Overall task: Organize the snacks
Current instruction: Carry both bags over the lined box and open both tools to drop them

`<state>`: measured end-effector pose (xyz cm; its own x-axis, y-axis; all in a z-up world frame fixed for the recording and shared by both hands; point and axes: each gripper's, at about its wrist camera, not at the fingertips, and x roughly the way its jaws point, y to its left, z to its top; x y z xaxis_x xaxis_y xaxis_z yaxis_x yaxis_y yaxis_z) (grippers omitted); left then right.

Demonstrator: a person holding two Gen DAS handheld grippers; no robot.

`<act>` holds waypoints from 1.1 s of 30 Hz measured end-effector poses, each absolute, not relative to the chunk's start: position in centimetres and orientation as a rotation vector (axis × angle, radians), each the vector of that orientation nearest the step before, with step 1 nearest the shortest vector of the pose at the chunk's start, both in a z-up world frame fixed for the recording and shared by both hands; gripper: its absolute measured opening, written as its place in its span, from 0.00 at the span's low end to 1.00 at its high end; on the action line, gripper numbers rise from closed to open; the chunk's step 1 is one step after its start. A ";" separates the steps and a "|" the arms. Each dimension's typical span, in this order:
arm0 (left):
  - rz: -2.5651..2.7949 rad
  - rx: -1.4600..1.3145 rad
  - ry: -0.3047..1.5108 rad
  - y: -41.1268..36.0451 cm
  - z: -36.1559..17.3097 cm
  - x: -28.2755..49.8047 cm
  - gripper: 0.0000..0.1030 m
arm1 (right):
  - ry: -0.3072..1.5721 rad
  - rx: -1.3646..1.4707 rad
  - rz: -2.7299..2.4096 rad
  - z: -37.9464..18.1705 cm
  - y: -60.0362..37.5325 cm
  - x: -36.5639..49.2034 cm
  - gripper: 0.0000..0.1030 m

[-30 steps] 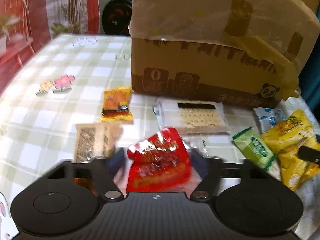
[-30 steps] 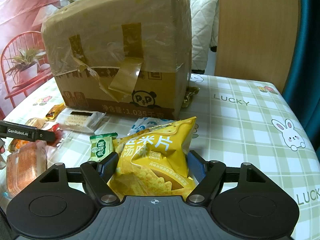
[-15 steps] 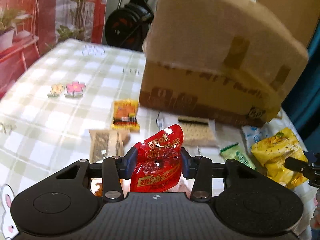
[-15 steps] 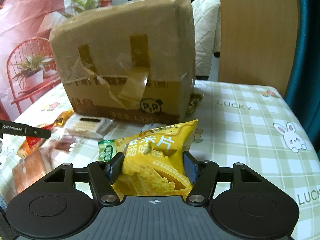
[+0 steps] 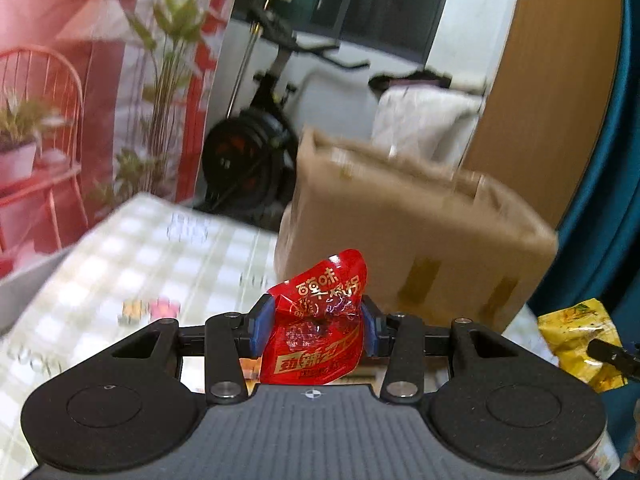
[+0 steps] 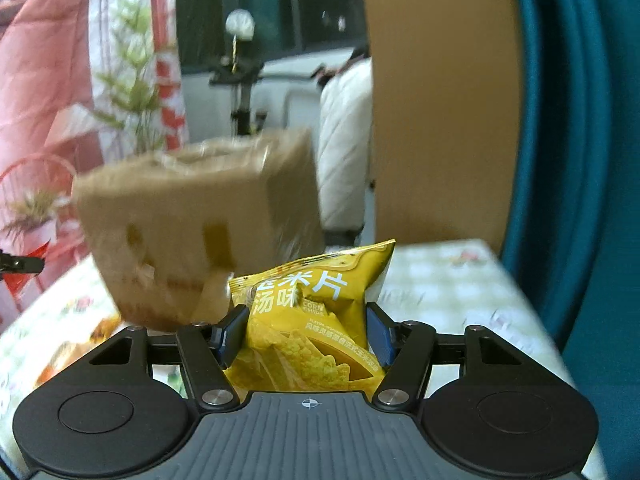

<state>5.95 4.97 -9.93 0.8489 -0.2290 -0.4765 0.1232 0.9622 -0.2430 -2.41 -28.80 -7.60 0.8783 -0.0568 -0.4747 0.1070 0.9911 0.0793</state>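
My left gripper [image 5: 314, 330] is shut on a red snack packet [image 5: 316, 328] with gold lettering, held up off the checked tablecloth [image 5: 132, 264]. A yellow corn chips bag [image 6: 310, 328] is pinched between the blue pads of my right gripper [image 6: 306, 336], also lifted. That same yellow bag [image 5: 576, 344] shows at the right edge of the left wrist view, with a black fingertip across it. A taped cardboard box [image 5: 408, 240] stands on the table beyond both grippers, blurred [image 6: 196, 224].
Small snack packets [image 6: 100, 332] lie on the table at the box's left foot, mostly hidden by the gripper body. An exercise bike [image 5: 252, 148] and a plant stand beyond the table's far edge. A wooden panel [image 6: 440, 100] and a teal curtain [image 6: 580, 140] rise at right.
Both grippers closed on their packets and lifted them off the table. The views tilted up, so the box sank in frame and the room behind came into sight.
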 end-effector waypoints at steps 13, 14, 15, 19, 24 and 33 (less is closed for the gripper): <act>-0.296 -0.134 0.346 1.2 -2.2 11.9 0.46 | 0.259 -0.006 0.025 1.8 -28.3 7.3 0.56; -0.308 -0.131 0.355 0.6 -2.1 13.1 0.46 | 0.263 0.002 0.034 1.8 -27.8 8.8 0.56; -0.317 -0.129 0.366 0.2 -2.2 14.3 0.46 | 0.270 0.008 0.045 1.6 -27.3 10.2 0.56; -0.314 -0.117 0.399 -2.1 -2.8 18.3 0.46 | 0.312 -0.019 0.061 0.0 -24.2 14.8 0.56; -0.353 -0.116 0.494 -3.3 -5.0 21.3 0.60 | 0.370 0.005 0.050 -2.5 -22.5 17.4 0.68; -0.357 -0.159 0.525 0.6 -6.1 18.3 0.62 | 0.373 0.060 0.099 -2.3 -23.9 12.4 0.68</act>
